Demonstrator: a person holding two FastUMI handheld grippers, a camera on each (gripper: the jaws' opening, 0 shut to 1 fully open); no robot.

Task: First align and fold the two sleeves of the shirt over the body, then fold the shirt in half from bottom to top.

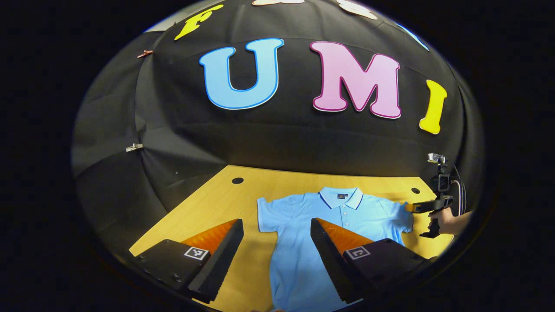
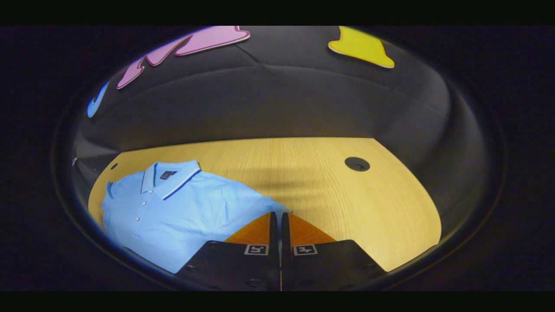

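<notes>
Soft light-blue knit polo shirt (image 1: 303, 225) on the wooden surface (image 2: 347, 195) will drape; we pinch sleeve hems. Left tool (image 1: 277, 236) gapes empty; right tool (image 2: 277, 214) is closed at the sleeve edge, grip uncertain.

Light blue polo shirt (image 1: 299, 242) — collar (image 1: 341, 197) edged with one white and one dark blue stripe, small dark label inside the neck, pale buttons down the placket. Yellowish wood-grain table (image 2: 347, 203) beneath, with black round holes (image 2: 357, 164) toward the far corners. Black-and-white square markers (image 1: 196, 253) on black gripper housings — plain black cloth wall (image 1: 277, 138) behind.
</notes>
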